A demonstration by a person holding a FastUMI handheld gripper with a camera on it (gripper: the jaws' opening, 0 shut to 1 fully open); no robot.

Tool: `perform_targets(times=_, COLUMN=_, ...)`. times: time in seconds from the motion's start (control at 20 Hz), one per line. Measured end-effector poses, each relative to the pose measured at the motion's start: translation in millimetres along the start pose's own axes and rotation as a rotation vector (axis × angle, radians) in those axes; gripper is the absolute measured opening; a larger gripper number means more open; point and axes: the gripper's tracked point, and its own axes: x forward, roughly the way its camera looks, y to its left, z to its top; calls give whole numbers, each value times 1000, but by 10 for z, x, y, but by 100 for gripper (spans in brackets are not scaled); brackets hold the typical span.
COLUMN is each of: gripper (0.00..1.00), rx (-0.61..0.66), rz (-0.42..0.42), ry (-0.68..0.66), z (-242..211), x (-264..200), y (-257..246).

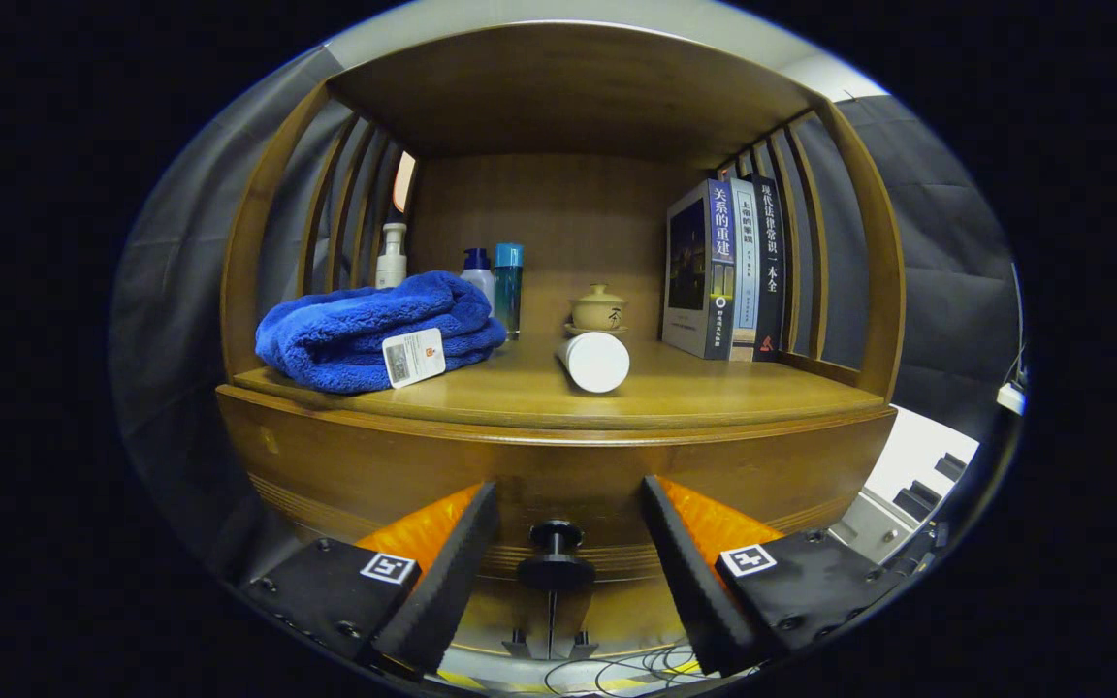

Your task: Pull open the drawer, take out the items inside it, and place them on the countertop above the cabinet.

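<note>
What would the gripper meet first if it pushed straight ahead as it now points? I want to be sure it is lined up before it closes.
Most likely the small black round drawer knob, which sits between the open jaws of the gripper, with the brown wooden drawer front just behind it. Depth to the knob is unclear.

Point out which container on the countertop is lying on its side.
The white cylinder, in front of the lidded cup. The bottles behind the blue towel stand upright. The tool is open.
</note>
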Motion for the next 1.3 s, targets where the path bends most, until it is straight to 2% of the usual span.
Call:
perform_targets(times=0.45, gripper=98, rx=26, rz=13, ry=6, z=32, x=-68, y=36)
perform_targets(times=0.65, gripper=98, rx=22, rz=25, ry=-61, z=386, x=-434, y=51)
perform_targets(times=0.85, gripper=97, rx=95, rz=103, ry=-140, z=925, x=-880, y=100)
perform_targets(times=1.05, gripper=97, rx=84, rz=104, ry=-206, z=1440, x=-1289, y=-53)
perform_targets(times=1.3, gripper=97, rx=7, rz=82, ry=-213, z=1667, x=-1610, y=-147)
